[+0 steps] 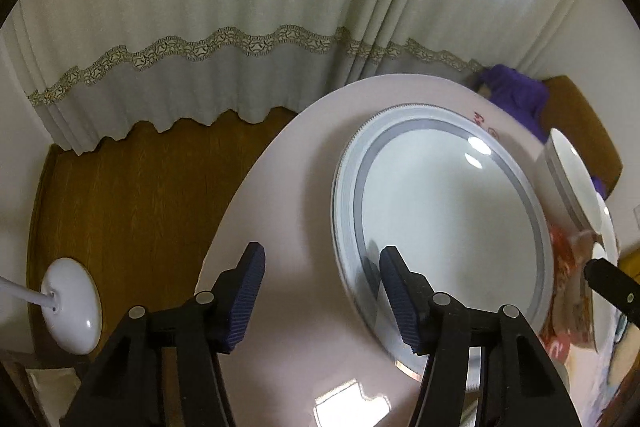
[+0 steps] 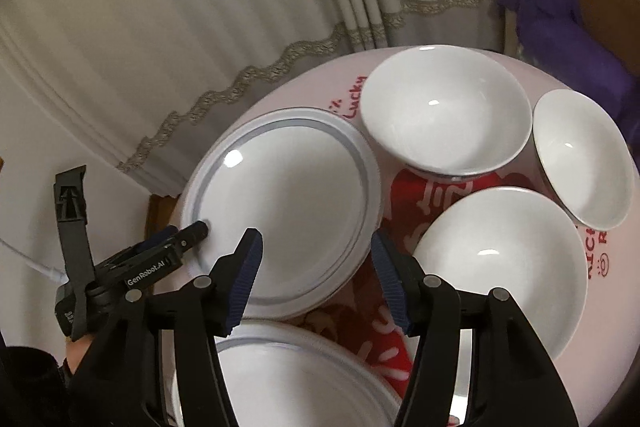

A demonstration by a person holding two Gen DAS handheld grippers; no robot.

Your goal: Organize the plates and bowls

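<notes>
A white plate with a grey ring (image 1: 448, 219) lies on the round pale table (image 1: 280, 211). My left gripper (image 1: 322, 291) hovers open over the plate's left rim, and its pads touch nothing. In the right wrist view the same plate (image 2: 280, 211) lies ahead, and a second plate (image 2: 300, 383) lies below it at the frame's bottom. Three white bowls (image 2: 444, 107) (image 2: 580, 155) (image 2: 500, 267) stand upright to the right. My right gripper (image 2: 318, 267) is open above the first plate's near edge. The left gripper (image 2: 184, 233) reaches that plate's left rim.
A red printed mat (image 2: 424, 199) covers the table's middle under the dishes. Purple cloth (image 2: 560, 39) lies on a wooden seat behind the table. A white round lamp base (image 1: 72, 307) with a cable sits on the wooden floor at the left. A curtain (image 1: 200, 27) hangs behind.
</notes>
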